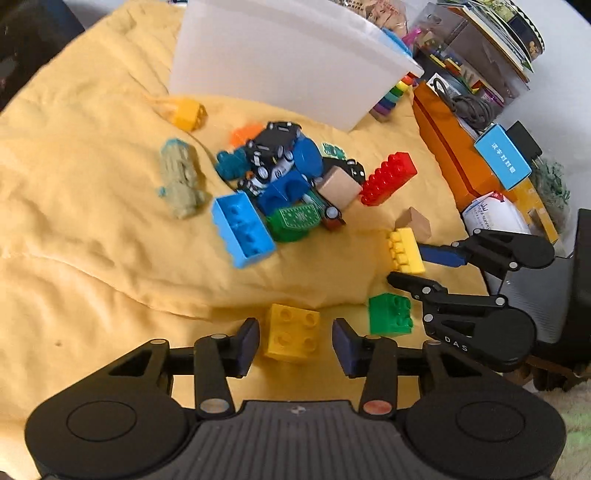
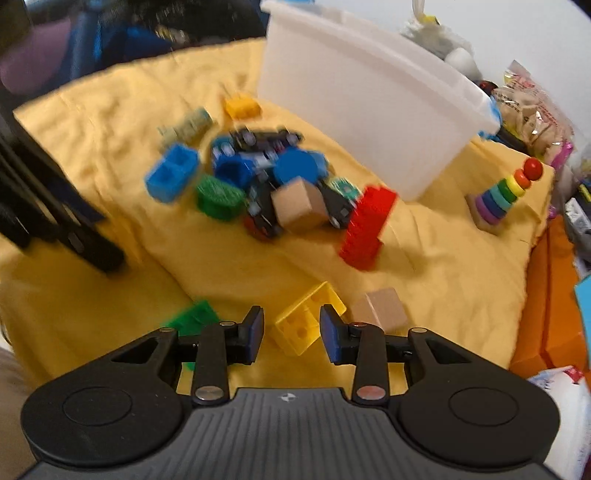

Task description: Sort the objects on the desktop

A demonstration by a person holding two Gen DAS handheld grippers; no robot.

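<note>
Right wrist alone shows ring stacker [image 2: 504,192] — upright.

Yellow cloth [image 1: 92,240] covering surface, white wall [image 2: 535,33] behind

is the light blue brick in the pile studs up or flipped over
Flipped on its side: the light blue brick shows its hollow underside with round tubes, and its studs poke out along one edge.

"das" stands in pale letters on the right claw [image 1: 406,271], right of the left claw; the blue box [image 1: 502,157] beyond bears white chinese characters, unreadable.
</note>
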